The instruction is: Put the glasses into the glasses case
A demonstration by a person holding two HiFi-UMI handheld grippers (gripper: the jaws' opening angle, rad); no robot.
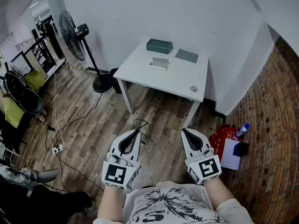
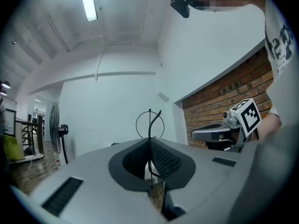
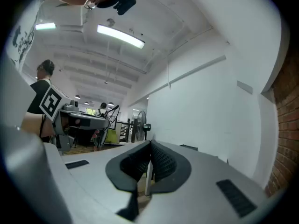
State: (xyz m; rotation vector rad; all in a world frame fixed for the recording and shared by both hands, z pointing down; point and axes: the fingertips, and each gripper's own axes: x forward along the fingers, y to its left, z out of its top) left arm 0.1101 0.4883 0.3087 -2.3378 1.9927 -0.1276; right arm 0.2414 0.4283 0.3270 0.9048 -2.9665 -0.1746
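Thin black wire-rimmed glasses [image 1: 140, 124] stick out from the tips of my left gripper [image 1: 138, 131], which is shut on them. In the left gripper view a round lens rim [image 2: 150, 124] and one temple stand up just past the closed jaws [image 2: 150, 139]. My right gripper [image 1: 183, 130] is beside it, shut with nothing held; its pads meet at the tip [image 3: 150, 143]. Both are held level over the wooden floor, well short of the white table [image 1: 180, 80]. A dark green glasses case [image 1: 159, 45] lies at the table's far edge, against the wall.
On the table also lie a flat grey piece [image 1: 187, 55], a small white item [image 1: 159, 63] and a small round thing [image 1: 194, 88]. A standing fan [image 1: 74, 29] is to the left, with cables and a power strip [image 1: 58, 148]. A red bag [image 1: 221, 136] and a bottle [image 1: 242, 129] sit by the brick wall.
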